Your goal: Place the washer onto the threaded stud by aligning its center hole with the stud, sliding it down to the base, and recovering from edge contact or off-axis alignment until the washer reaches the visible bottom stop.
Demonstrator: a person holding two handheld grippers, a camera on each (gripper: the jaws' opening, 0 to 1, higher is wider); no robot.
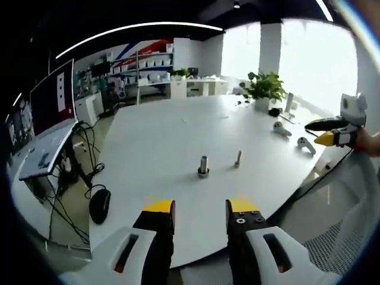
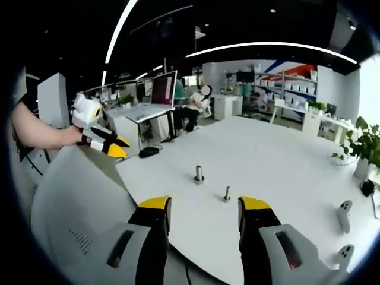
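Note:
Two small metal parts stand upright on the white table [image 1: 160,136]. One is a short thick stud [image 1: 203,164] with a wider ring at its base. The other is a thinner bolt-like pin [image 1: 238,158] just right of it. In the right gripper view the thick stud [image 2: 199,173] is farther off and the thin pin [image 2: 227,193] nearer. I cannot make out a separate washer. My left gripper [image 1: 200,208] is open and empty, short of the table edge. My right gripper [image 2: 205,208] is also open and empty. Each shows in the other's view, hand-held off the table: right gripper [image 1: 330,132], left gripper [image 2: 107,143].
A potted plant [image 1: 264,89] and two white hand controllers [image 1: 306,144] lie on the table's far right side. A desk with a monitor [image 1: 52,101] and cables stands left of the table. A mesh chair back [image 2: 77,225] is near the right gripper. A person [image 2: 196,107] sits far off.

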